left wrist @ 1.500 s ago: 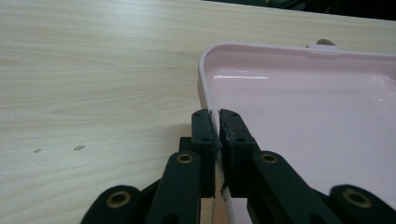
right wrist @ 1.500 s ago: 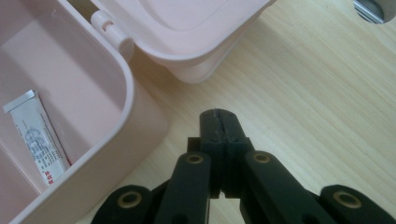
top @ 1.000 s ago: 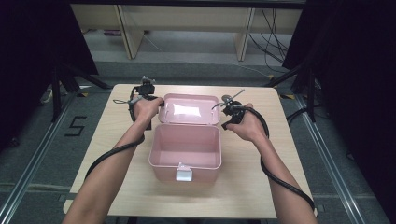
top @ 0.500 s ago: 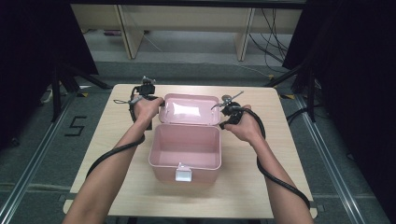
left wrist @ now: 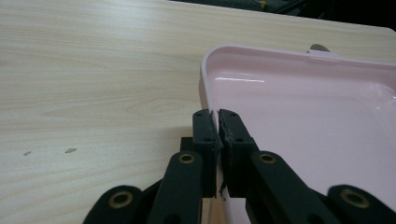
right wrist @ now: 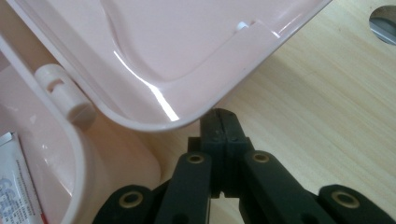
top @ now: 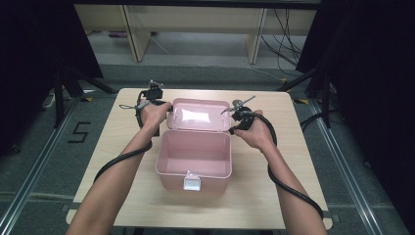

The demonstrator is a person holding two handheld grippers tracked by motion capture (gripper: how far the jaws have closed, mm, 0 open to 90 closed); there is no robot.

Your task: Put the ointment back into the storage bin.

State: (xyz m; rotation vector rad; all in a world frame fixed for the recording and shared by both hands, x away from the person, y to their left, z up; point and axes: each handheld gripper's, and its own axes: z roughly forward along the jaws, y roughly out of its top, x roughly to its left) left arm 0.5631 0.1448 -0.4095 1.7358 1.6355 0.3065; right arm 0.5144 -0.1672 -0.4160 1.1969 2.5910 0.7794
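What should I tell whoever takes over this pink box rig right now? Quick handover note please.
Left gripper: shut on the rim of the lid, at its left corner.
Right gripper: shut, tips under the lid's right corner; a grip can't be confirmed.
Pink box: mid-table, lid swung open behind it, white latch facing the person. A small printed packet lies inside.
Done: box is open.
Left: probably closing the lid with both grippers, then latching.
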